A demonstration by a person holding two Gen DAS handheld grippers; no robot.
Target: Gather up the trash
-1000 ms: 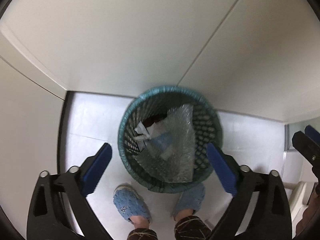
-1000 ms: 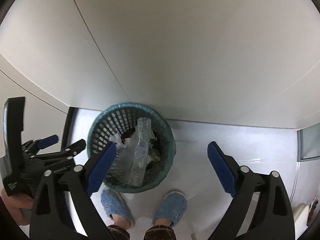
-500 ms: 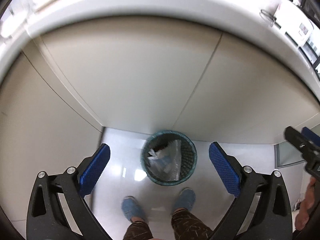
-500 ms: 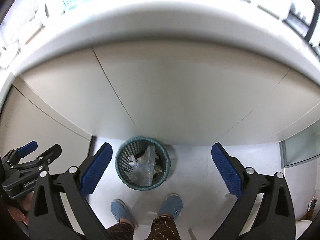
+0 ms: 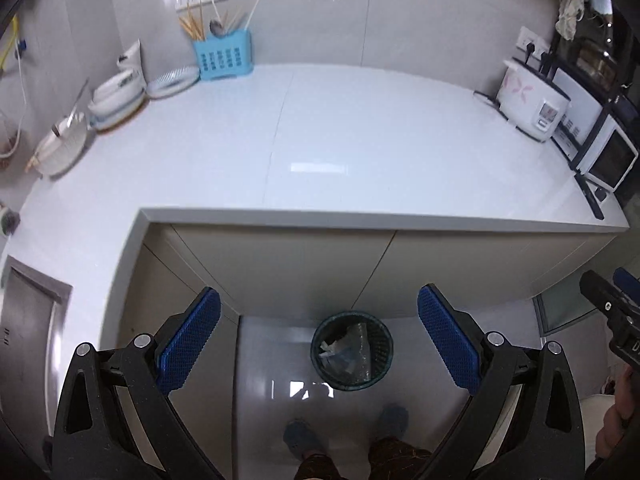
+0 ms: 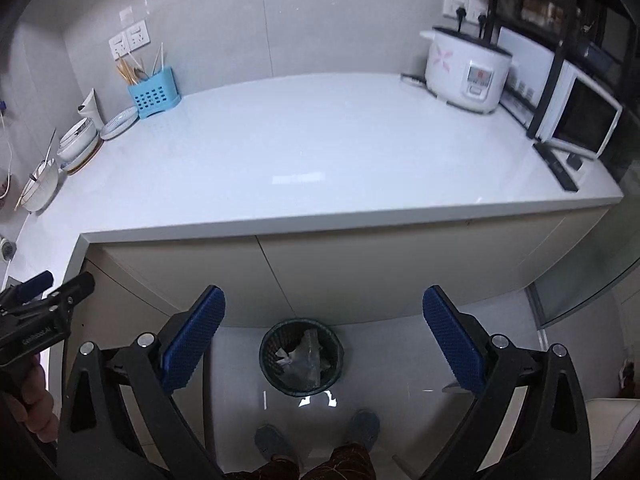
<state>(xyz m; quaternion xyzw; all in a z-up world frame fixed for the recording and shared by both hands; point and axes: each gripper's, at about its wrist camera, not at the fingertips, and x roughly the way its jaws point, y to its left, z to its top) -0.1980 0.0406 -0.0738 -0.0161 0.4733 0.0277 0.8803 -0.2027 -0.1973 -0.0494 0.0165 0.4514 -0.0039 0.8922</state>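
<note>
A dark green mesh waste basket (image 5: 384, 354) stands on the floor below the counter, holding clear plastic wrap (image 5: 358, 350) and crumpled paper. It also shows in the right wrist view (image 6: 272, 354). My left gripper (image 5: 319, 340) is open and empty, high above the basket. My right gripper (image 6: 324, 340) is open and empty too, at about the same height. Each gripper shows at the edge of the other's view: the right one (image 5: 616, 320) and the left one (image 6: 40, 312).
A white L-shaped counter (image 5: 340, 152) runs ahead. A blue utensil holder (image 5: 222, 56), plates and bowls (image 5: 116, 96) stand at the back left. A rice cooker (image 6: 466, 70) and a microwave (image 6: 576, 116) stand at the right. The person's blue slippers (image 6: 362, 424) are by the basket.
Both grippers have risen well away from the basket, from just above it to above counter height. The countertop has come into view. Both stay open and empty.
</note>
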